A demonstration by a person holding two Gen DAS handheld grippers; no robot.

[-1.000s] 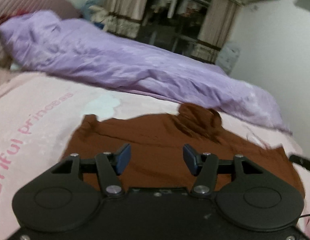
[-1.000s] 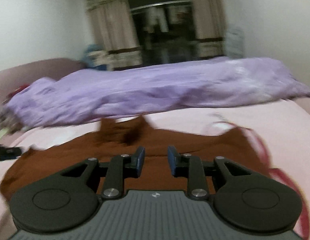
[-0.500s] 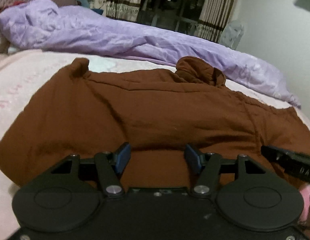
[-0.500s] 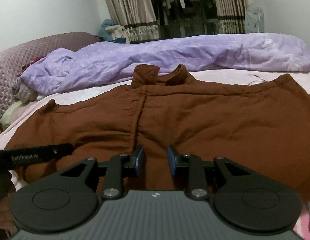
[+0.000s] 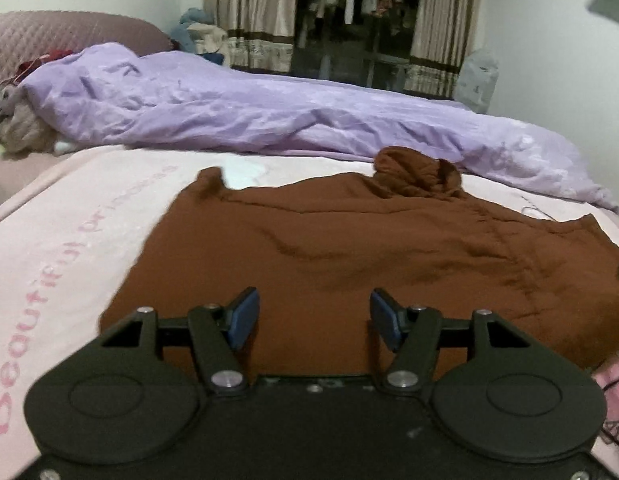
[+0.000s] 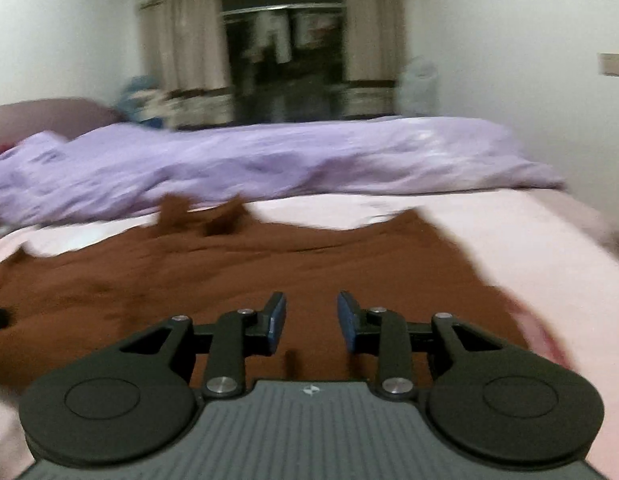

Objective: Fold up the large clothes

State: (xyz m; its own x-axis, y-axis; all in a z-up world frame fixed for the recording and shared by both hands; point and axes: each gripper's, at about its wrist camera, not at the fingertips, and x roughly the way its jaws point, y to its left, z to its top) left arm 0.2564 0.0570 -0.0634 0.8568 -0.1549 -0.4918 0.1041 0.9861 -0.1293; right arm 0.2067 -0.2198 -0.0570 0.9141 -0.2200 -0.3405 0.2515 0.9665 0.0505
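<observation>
In the left wrist view, the left gripper [image 5: 313, 314] hangs over the near part of a brown garment [image 5: 349, 256] spread on a pink blanket [image 5: 69, 240]. Its jaws stand well apart, the two blue pads [image 5: 243, 318] facing each other across a broad gap. Nothing lies between them and nothing is pinched; only the brown cloth shows below and beyond the gap, and whether the fingertips graze it cannot be told. The garment runs away ahead of the jaws, reaching out to either side of them, with its bunched collar ahead and a little to the right. To the left of the jaws the blanket bears pink lettering. Far ahead, past the garment, a lilac quilt [image 5: 269, 120] lies across the bed, and curtains [image 5: 249, 12] hang behind it.

In the right wrist view, which is blurred, the right gripper [image 6: 311, 318] also sits above the brown garment [image 6: 269, 272]. Its jaws are narrower than the left ones and are opening; the gap between the blue pads [image 6: 277, 322] holds no fold of cloth. The garment spreads ahead of the jaws and far off to their left, its collar ahead and left. Bare pink blanket [image 6: 549, 280] lies to the right of the jaws, and the lilac quilt [image 6: 269, 160] stretches beyond.
</observation>
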